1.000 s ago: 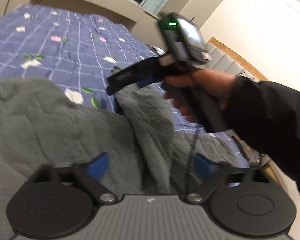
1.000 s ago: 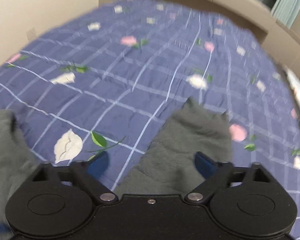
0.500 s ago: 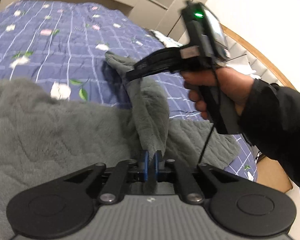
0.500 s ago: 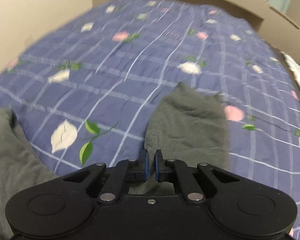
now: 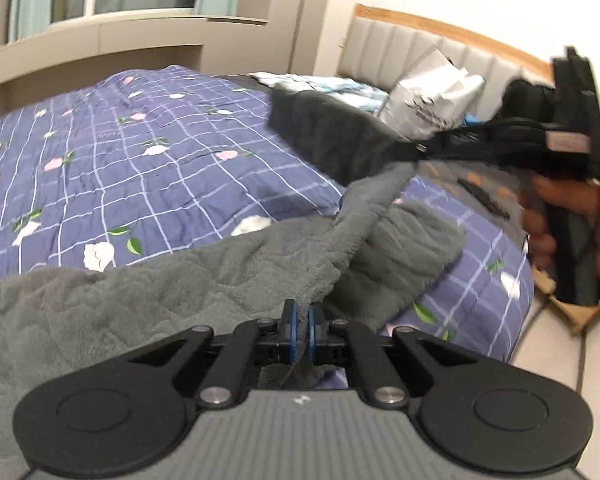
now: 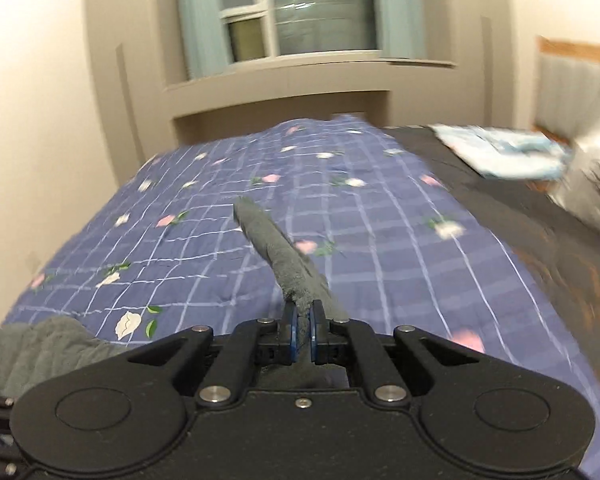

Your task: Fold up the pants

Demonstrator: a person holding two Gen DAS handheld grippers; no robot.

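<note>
The grey fleece pants (image 5: 204, 280) lie on the blue floral bedspread (image 5: 120, 168). My left gripper (image 5: 300, 320) is shut on a fold of the pants near the bottom middle of the left wrist view. My right gripper (image 6: 304, 320) is shut on the end of one pant leg (image 6: 276, 248), which sticks up and forward from the jaws. In the left wrist view the right gripper (image 5: 416, 148) is raised at the right, with the leg stretched from it down to the rest of the pants.
A silver bag (image 5: 428, 96) and light blue folded cloth (image 5: 332, 84) sit by the padded headboard (image 5: 400, 48). A dark blanket (image 6: 520, 208) covers the bed's right part. A window (image 6: 300, 12) is behind. The floor (image 5: 560, 360) is at right.
Both grippers closed on the pants half a second ago and have since lifted. The right one has raised its leg end higher and rightward, stretching the cloth.
</note>
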